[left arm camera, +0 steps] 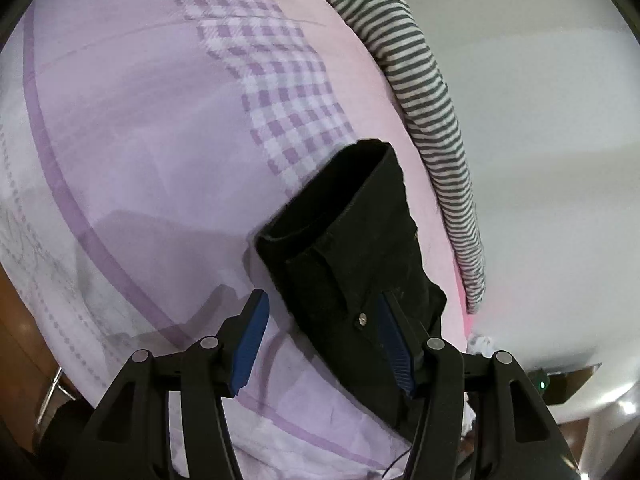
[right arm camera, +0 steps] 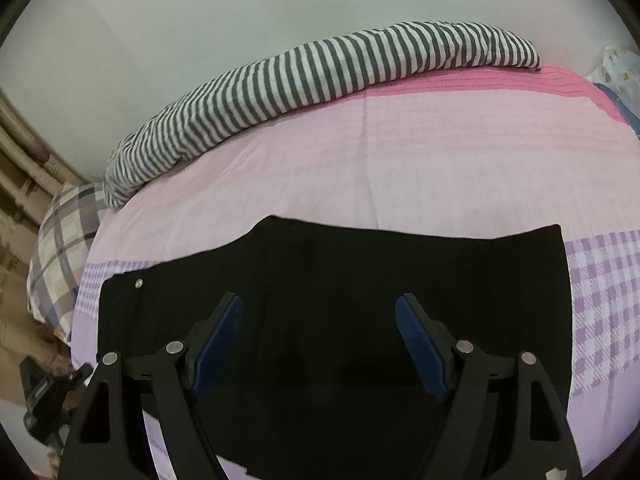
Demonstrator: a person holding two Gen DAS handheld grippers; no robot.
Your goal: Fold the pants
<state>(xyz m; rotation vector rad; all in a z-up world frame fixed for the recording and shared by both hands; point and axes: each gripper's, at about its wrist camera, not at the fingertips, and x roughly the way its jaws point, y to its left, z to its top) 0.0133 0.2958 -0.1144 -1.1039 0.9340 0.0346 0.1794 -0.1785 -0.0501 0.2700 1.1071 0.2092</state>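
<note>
Black pants (left arm camera: 352,240) lie folded on the pink and purple bed sheet (left arm camera: 140,152). In the left wrist view they run away from me, with the waistband button (left arm camera: 362,319) near my right finger. My left gripper (left arm camera: 322,312) is open just above the waistband end, holding nothing. In the right wrist view the pants (right arm camera: 328,280) spread as a wide black rectangle, button (right arm camera: 139,282) at the left. My right gripper (right arm camera: 320,312) is open over their middle, holding nothing.
A grey-and-white striped blanket (right arm camera: 320,72) lies along the bed's far edge by the wall. A plaid pillow (right arm camera: 64,240) sits at the left end. A checked purple band (right arm camera: 600,292) crosses the sheet. Wooden floor (left arm camera: 16,320) lies beyond the bed's edge.
</note>
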